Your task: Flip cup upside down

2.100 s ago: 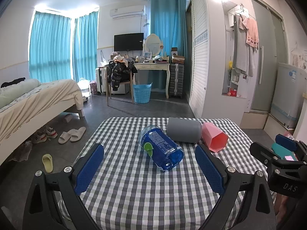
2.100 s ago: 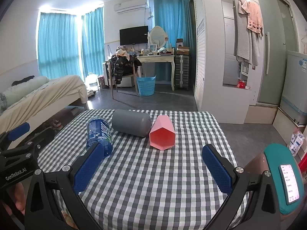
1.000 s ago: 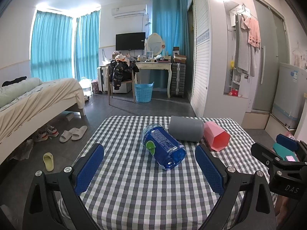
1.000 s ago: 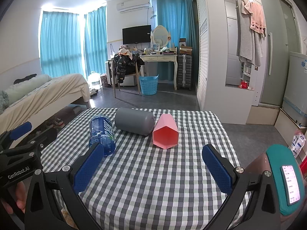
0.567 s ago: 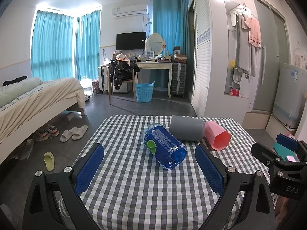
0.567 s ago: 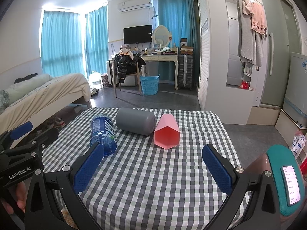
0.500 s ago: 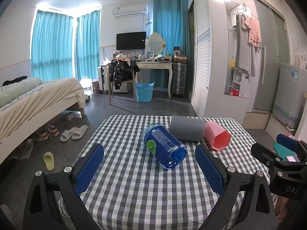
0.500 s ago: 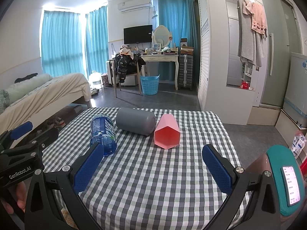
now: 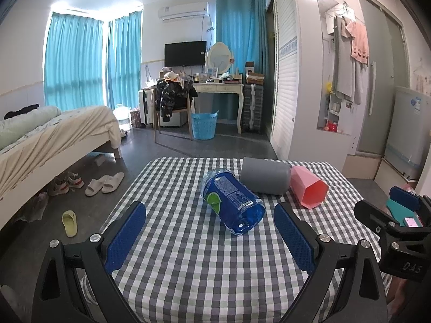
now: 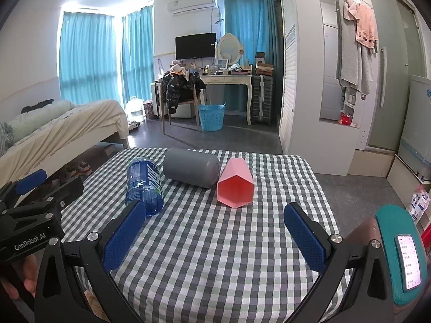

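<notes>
The left gripper (image 9: 210,232) is spread wide and empty above the checked-cloth table (image 10: 215,255). On the table, left to right, lie a blue plastic bottle (image 10: 144,185), a grey cylindrical cup (image 10: 190,167) and a pink hexagonal cup (image 10: 235,188), all on their sides. The right gripper (image 10: 214,237) is likewise wide and empty.

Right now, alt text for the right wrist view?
Three things lie on their sides on a grey-and-white checked tablecloth: a pink faceted plastic cup with its open mouth toward the camera, a grey cylindrical cup and a blue plastic bottle. The open right tool frames them, holding nothing; a bedroom lies behind.
</notes>
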